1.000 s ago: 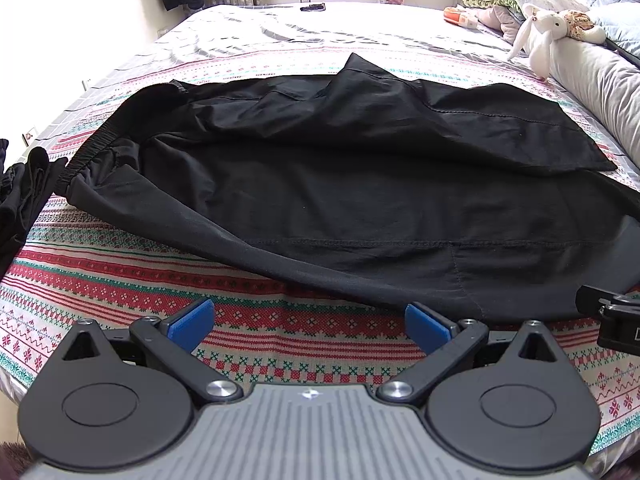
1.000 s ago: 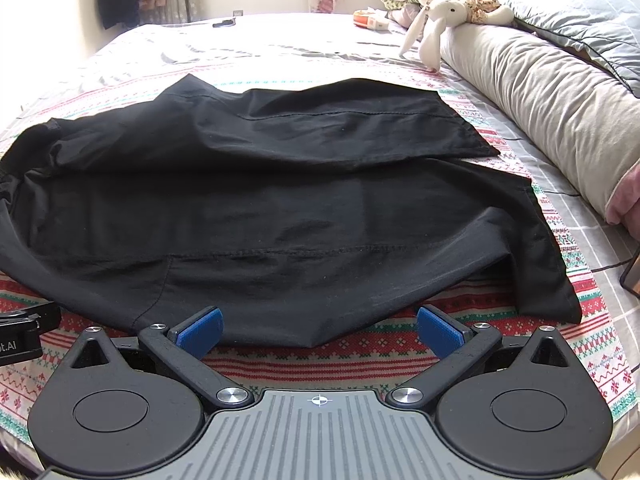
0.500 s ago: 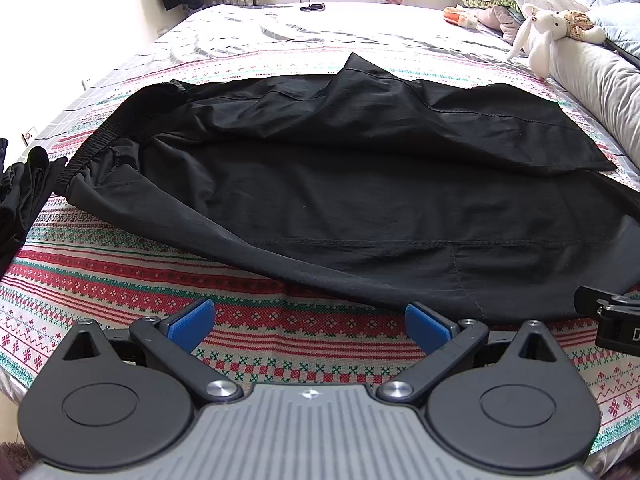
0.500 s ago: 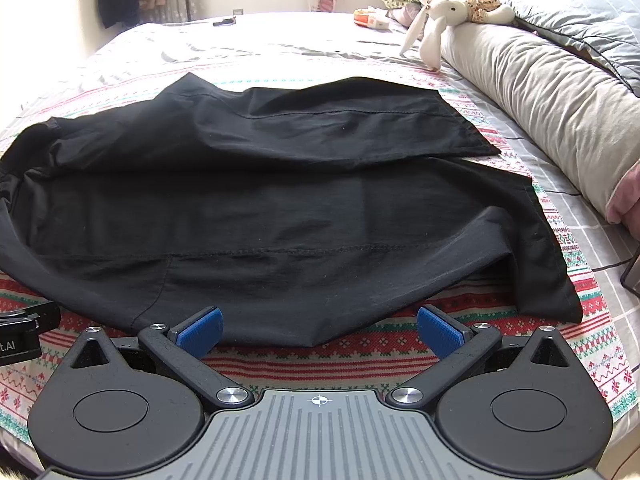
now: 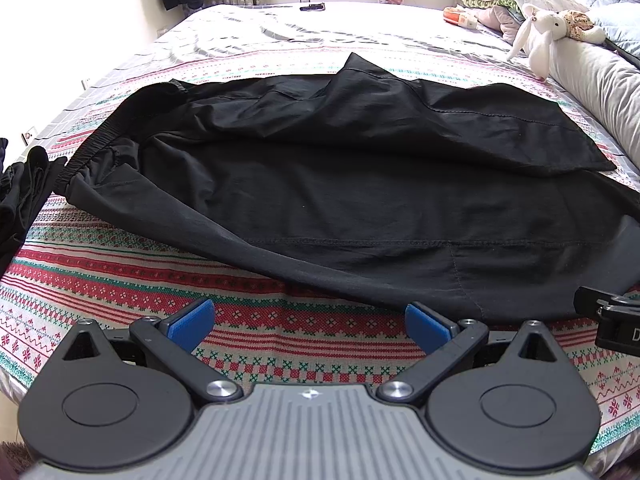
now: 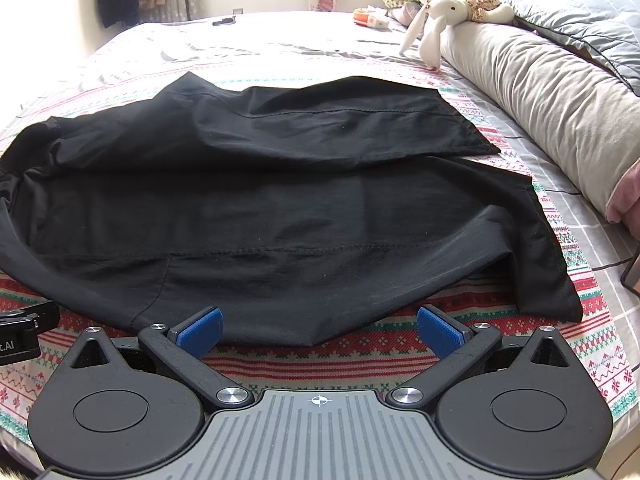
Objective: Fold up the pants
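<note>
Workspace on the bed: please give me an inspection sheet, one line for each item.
Surface: red, green and white patterned bedspread.
Job's things: black fabric pants spread flat, far leg overlapping the near one, waistband at left.
Clutter: dark bundled garment at left edge; white plush rabbit.
Grippers: left gripper open, empty; right gripper open, empty.
Cables: nothing seen.
Surroundings: long grey bolster pillow, folded bedding, curtains.

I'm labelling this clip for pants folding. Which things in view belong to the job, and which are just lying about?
Job:
black pants
left gripper, open
right gripper, open

Lying about:
stuffed bunny
long pillow
dark clothes
orange box
</note>
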Demonstrator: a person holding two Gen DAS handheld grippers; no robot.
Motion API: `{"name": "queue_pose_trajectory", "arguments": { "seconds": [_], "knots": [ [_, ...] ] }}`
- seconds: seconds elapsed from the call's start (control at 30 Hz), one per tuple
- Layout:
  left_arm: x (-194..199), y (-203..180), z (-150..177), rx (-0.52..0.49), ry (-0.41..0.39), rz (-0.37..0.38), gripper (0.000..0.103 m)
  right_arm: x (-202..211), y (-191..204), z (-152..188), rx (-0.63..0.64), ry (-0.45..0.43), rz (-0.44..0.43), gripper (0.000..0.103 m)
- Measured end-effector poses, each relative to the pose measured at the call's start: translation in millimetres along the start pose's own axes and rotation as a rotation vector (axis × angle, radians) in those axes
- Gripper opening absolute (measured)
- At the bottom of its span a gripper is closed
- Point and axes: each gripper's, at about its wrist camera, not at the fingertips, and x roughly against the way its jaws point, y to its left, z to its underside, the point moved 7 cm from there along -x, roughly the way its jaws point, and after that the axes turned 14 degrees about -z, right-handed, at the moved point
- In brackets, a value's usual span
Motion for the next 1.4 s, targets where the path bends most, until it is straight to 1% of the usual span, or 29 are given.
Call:
{"name": "queue_pose_trajectory", "arguments": {
  "seconds": [1.4],
  "knots": [
    [-3.4,3.2,0.9,0.004,0.000,-0.005,0.103,-3.4,2.3,3.0,0.011,0.003,-0.006,0.103]
  ]
}}
